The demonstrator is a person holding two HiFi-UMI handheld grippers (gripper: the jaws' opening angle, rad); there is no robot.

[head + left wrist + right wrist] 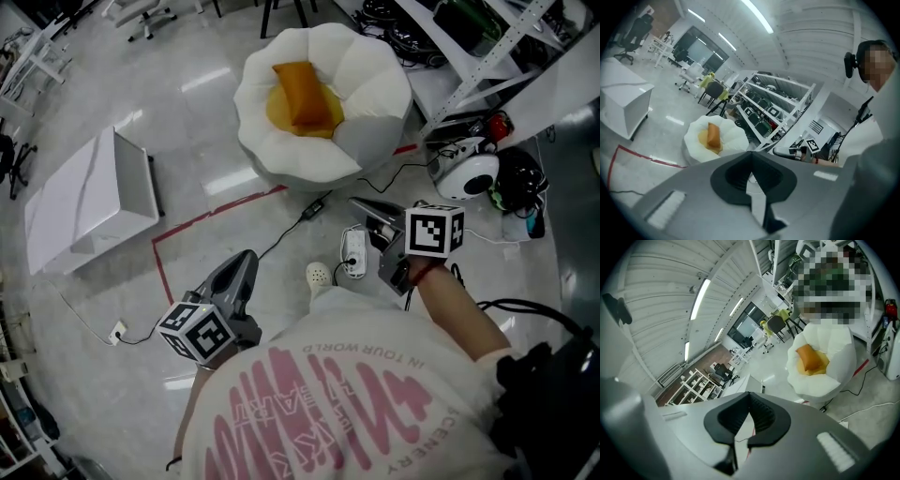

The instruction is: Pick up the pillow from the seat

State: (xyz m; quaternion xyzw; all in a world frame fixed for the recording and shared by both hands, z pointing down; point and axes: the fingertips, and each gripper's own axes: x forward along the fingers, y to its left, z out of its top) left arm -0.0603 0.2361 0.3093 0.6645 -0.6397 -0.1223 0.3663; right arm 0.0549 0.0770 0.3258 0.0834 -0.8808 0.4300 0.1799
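Note:
An orange pillow [301, 94] lies in the hollow of a white flower-shaped seat [375, 84] on the floor ahead of me. The pillow [712, 136] and seat [733, 136] show small and far in the left gripper view, and the pillow [809, 357] on the seat [839, 352] shows to the right in the right gripper view. My left gripper [247, 258] is shut and empty, low at the left, well short of the seat. My right gripper [361, 203] is also shut and empty, nearer the seat's right front.
A white box-like cabinet [84, 202] stands at the left. Red tape [202, 225] marks the floor. A power strip [353, 251] with cables lies between the grippers. A white helmet-like device [466, 173] and metal shelving [487, 47] stand at the right.

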